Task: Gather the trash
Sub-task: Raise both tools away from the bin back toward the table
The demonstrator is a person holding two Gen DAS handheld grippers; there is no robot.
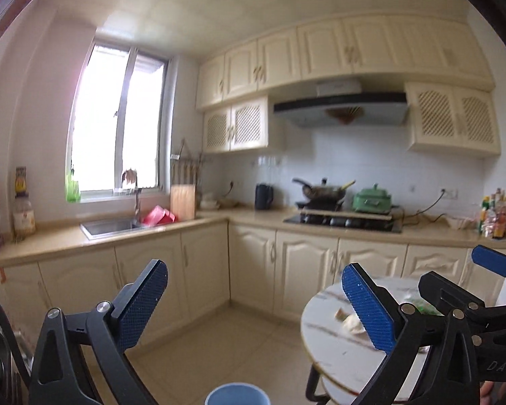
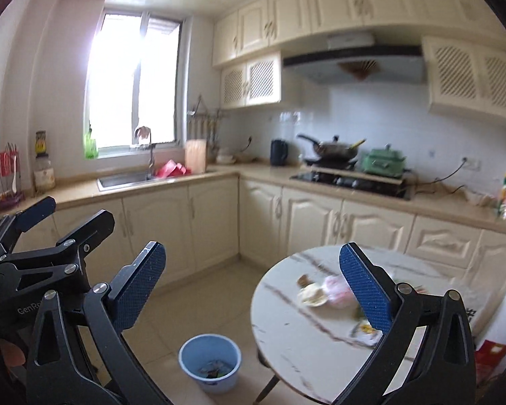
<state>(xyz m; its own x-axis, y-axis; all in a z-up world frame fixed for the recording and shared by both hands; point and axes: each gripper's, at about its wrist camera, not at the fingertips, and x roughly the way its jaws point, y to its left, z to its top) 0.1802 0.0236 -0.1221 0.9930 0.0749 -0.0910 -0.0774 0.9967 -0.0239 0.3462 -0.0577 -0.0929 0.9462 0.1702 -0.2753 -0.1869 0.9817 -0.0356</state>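
Both grippers, left gripper (image 1: 254, 300) and right gripper (image 2: 253, 283), spread wide, empty, above round table (image 2: 286, 320). Blue bucket (image 2: 209, 361) on floor beside table, some trash inside. Food scraps and wrappers (image 2: 324, 292) on table. Risk: blurred, light scraps slip from pads, or drop misses bucket.

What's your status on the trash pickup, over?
Both hand-held grippers, left and right, open, empty. Scraps on round table; blue bin on floor, partly filled. Nothing blocking.

Glossy marble-look tabletop (image 2: 286, 330), smooth blue plastic bucket (image 2: 209, 364), shiny metal sink (image 2: 124, 179), textured blue tool pads (image 2: 366, 290)
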